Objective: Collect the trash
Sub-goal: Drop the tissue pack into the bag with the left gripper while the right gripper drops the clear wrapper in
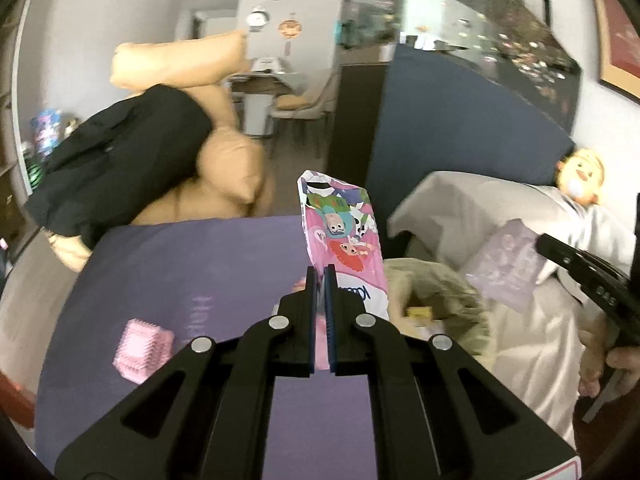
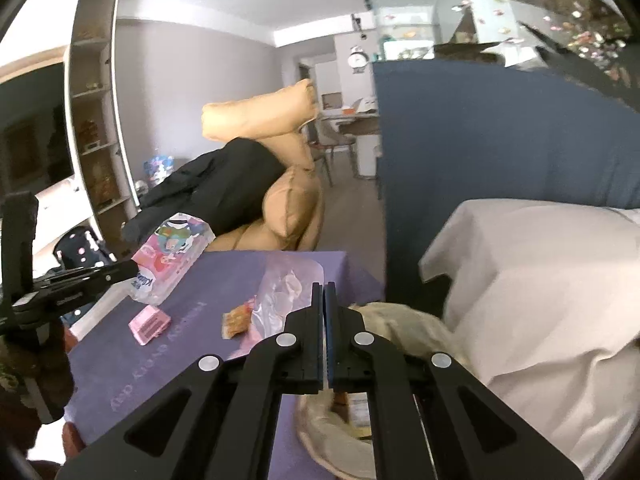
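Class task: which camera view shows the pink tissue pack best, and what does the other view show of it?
The left wrist view: the pink tissue pack stands centred, sharp, clamped in the left tongs, its cartoon print clear. The right wrist view shows the pack smaller, at the left side, held above the purple table.

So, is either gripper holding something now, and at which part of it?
The left gripper is shut on the pink tissue pack, pinching its bottom end, so the pack sticks out above the purple table. The right gripper is shut and holds nothing.
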